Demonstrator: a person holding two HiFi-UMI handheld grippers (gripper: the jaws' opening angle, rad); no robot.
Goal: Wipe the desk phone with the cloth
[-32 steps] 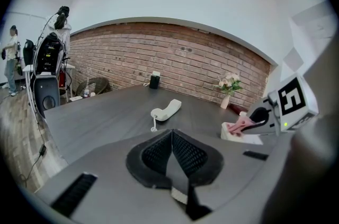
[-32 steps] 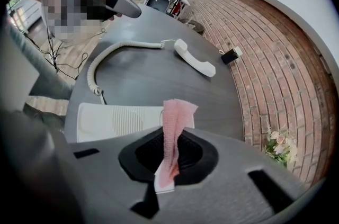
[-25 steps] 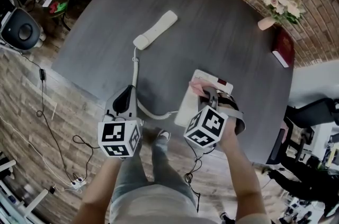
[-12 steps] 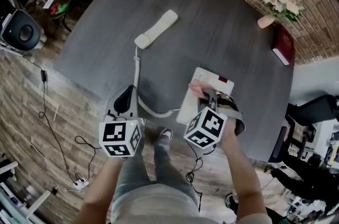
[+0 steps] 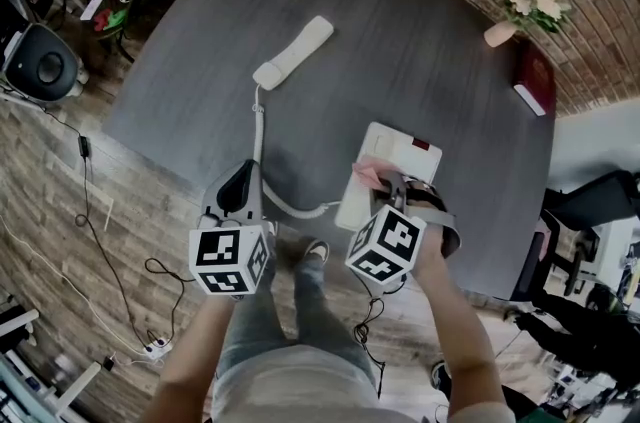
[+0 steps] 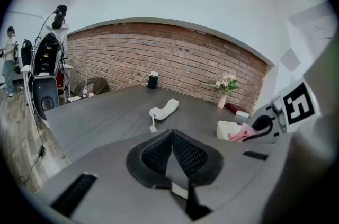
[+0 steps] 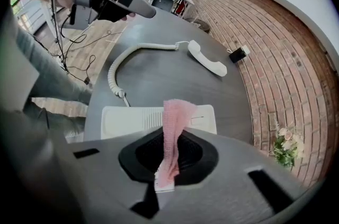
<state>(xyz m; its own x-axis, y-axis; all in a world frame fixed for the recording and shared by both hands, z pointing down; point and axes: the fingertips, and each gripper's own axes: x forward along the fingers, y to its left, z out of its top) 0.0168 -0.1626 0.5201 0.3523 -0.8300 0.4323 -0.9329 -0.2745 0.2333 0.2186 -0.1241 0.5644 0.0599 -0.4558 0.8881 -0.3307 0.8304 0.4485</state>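
**Here: pink cloth at the near edge of the phone base**

The right gripper (image 7: 168, 160) has its jaws clamped on a strip of pink, loosely woven cloth (image 7: 175, 125), which stands up from them and folds over at the tip. The left gripper (image 6: 172, 157) has its jaws pressed together with nothing between them, off the desk's near edge. Each gripper's cube shows black-and-white square markers. The cloth tip lies over the near edge of the cream phone base (image 7: 130, 121); contact cannot be told. A pale coiled cord (image 7: 113, 73) runs from the base across the dark grey desk (image 5: 400, 41) to the handset (image 7: 207, 59), lying well apart.
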